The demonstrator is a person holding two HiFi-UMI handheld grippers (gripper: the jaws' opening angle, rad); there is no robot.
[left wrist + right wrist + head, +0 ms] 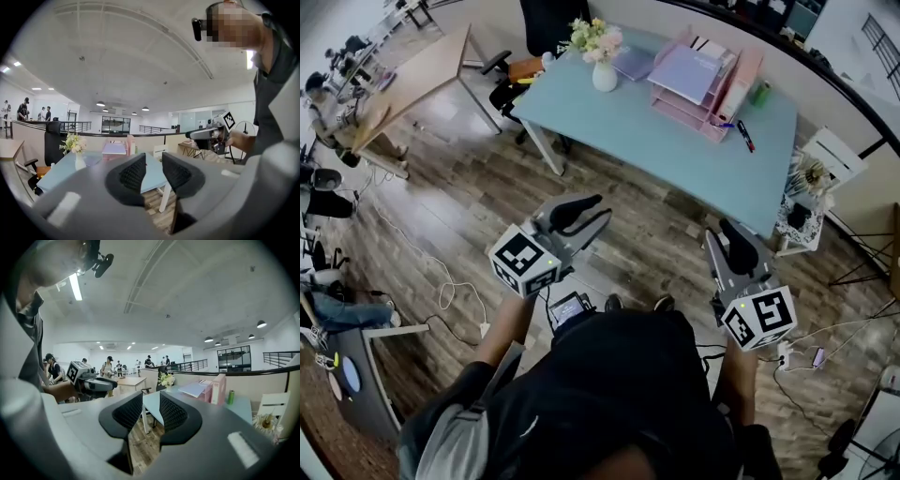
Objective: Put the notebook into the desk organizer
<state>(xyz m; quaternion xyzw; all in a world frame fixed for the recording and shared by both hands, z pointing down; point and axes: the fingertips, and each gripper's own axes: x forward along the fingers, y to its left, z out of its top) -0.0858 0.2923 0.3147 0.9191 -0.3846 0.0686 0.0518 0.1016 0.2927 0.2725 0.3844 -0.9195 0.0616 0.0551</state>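
A pale blue table (675,141) stands ahead across the wooden floor. On its far side stands the pink desk organizer (727,94) (218,387) (127,143), with a lavender notebook (689,73) lying flat on its top tray. A second lavender notebook (632,64) lies on the table beside the vase. Both grippers are held at waist height, well short of the table. My left gripper (598,206) (153,161) and my right gripper (727,228) (151,401) have their jaws drawn together to a narrow slit, with nothing between them.
A white vase of flowers (602,56), a green bottle (760,94) and a black marker (744,136) sit on the table. A black office chair (548,23) stands behind it, a white rack (811,197) at its right end, a wooden table (412,80) far left. Cables (455,295) trail on the floor.
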